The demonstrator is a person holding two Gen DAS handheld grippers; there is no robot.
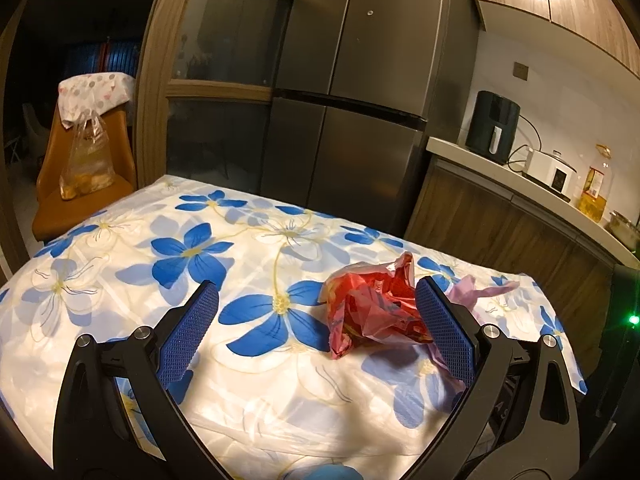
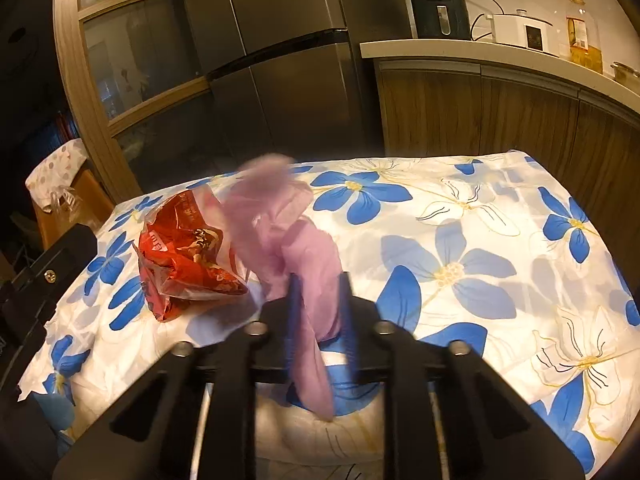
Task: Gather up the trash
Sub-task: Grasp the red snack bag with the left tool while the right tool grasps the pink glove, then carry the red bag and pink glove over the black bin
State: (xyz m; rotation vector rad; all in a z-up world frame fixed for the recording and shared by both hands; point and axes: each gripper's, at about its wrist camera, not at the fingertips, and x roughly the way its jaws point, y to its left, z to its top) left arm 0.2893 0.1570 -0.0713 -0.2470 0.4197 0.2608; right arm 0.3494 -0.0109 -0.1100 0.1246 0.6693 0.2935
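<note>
On the table with the blue-flower tablecloth (image 1: pixel 192 256) is where all my trash sits right now. My right gripper (image 2: pixel 320 304) has its fingers pinched tight on a pink plastic bag (image 2: pixel 296 240), which stands up out of the pads and looks motion-blurred at the top, with a tail of it hanging down between the fingers toward the camera. Right beside it on the left, touching or nearly so, is a crumpled red plastic bag (image 2: pixel 184 256) lying on the cloth.

From the left wrist view, my left gripper (image 1: pixel 320 312) is spread wide, nothing in it, hovering just above the cloth. The red bag (image 1: pixel 372 312) sits against the inner face of its right finger, so it's only partly between the pads. A bit of the pink bag (image 1: pixel 480 292) pokes out behind that finger.

Background stuff: fridge (image 1: pixel 360 100) past the table, and a counter (image 2: pixel 460 50).
</note>
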